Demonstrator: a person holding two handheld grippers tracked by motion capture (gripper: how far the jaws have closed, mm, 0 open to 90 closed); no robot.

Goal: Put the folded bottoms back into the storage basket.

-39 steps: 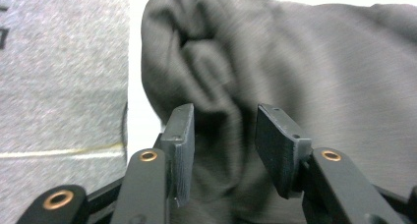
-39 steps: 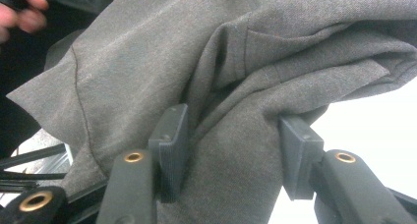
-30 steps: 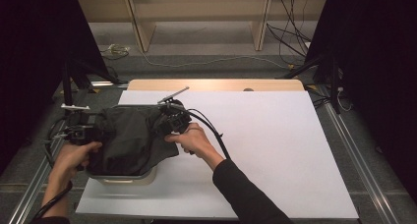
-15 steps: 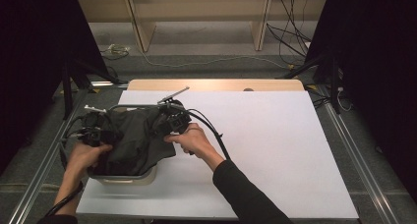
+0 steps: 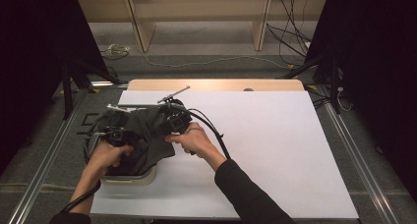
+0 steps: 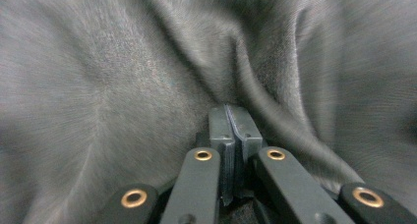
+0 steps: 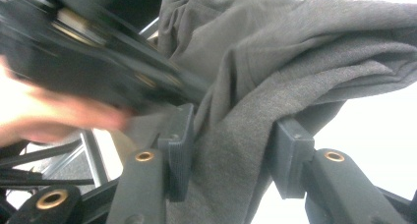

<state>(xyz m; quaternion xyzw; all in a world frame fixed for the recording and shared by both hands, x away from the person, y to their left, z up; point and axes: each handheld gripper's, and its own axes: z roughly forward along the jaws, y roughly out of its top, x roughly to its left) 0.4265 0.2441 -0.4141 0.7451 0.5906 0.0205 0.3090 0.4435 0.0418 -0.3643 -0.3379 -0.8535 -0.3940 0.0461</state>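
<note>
A dark grey garment (image 5: 142,148) lies heaped over a pale basin (image 5: 132,178) at the table's left. My left gripper (image 5: 116,135) is pushed into the heap. In the left gripper view its jaws have just closed and meet at the left gripper's tips (image 6: 229,110), where folds of the garment (image 6: 123,62) converge. My right gripper (image 5: 170,121) is at the heap's right edge. In its own view the right gripper (image 7: 236,120) has just been closing, and a thick bunch of the garment (image 7: 295,52) fills the gap between both pads.
A white sheet (image 5: 275,150) covers the table to the right of the basin. A wooden strip (image 5: 216,85) runs along the far edge, and metal rails (image 5: 49,155) flank the table. The right gripper's cable (image 5: 211,128) loops beside the right hand. The left gripper's blurred body (image 7: 98,62) crosses the right gripper view.
My left hand has moved right, from the heap's left edge onto the garment, and its jaws have shut. The right hand has stayed put. The cloth has bunched inward.
</note>
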